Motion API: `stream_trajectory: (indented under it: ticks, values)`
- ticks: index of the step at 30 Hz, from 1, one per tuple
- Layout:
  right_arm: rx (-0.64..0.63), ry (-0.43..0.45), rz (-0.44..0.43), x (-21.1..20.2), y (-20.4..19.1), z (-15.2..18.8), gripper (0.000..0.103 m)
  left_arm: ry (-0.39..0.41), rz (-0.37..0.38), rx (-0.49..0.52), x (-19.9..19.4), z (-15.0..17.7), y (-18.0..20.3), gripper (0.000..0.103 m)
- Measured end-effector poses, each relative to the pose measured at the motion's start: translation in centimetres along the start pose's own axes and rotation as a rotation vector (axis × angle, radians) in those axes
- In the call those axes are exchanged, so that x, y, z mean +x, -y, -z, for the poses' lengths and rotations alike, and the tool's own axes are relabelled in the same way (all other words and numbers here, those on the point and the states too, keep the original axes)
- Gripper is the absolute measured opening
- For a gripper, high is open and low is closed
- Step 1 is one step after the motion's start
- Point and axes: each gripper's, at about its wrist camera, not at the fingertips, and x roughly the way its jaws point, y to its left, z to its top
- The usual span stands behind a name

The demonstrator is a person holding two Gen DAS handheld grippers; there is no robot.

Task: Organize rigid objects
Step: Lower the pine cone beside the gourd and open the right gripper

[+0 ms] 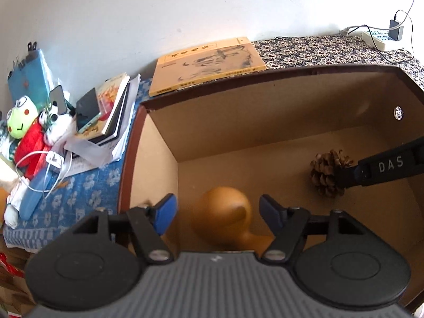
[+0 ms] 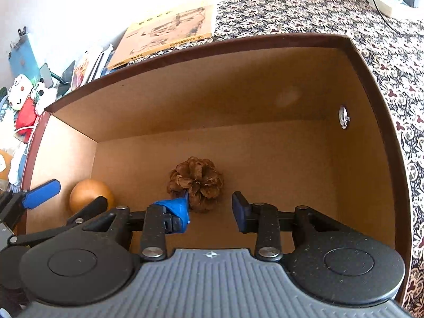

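Left wrist view: gourd and pinecone lie in the box. Both tools, left and right, gape empty; sorting looks nearly done.

This is a lived-in room of a home, likely a bedroom or study corner. A plain white wall backs a desk covered with a dark floral cloth and a blue flowered cloth. Personal clutter fills the left side: a green frog plush toy in red, a panda plush, a loose stack of books and papers, and a white charging cable. A large tan book lies flat near the wall. A white power strip with a plugged-in adapter sits at the far corner.
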Motion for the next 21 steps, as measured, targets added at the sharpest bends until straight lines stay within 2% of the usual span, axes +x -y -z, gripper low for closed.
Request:
stream_trajectory:
  ticks: [13, 21]
  values:
    - [-0.051, 0.088, 0.019, -0.4, -0.8, 0.6, 0.019, 0.002, -0.013, 0.018, 0.3, 0.0, 0.7, 0.08]
    - [-0.109, 0.142, -0.049, -1.0, -1.0, 0.8, 0.019, -0.003, -0.049, 0.044, 0.3, 0.2, 1.2, 0.08]
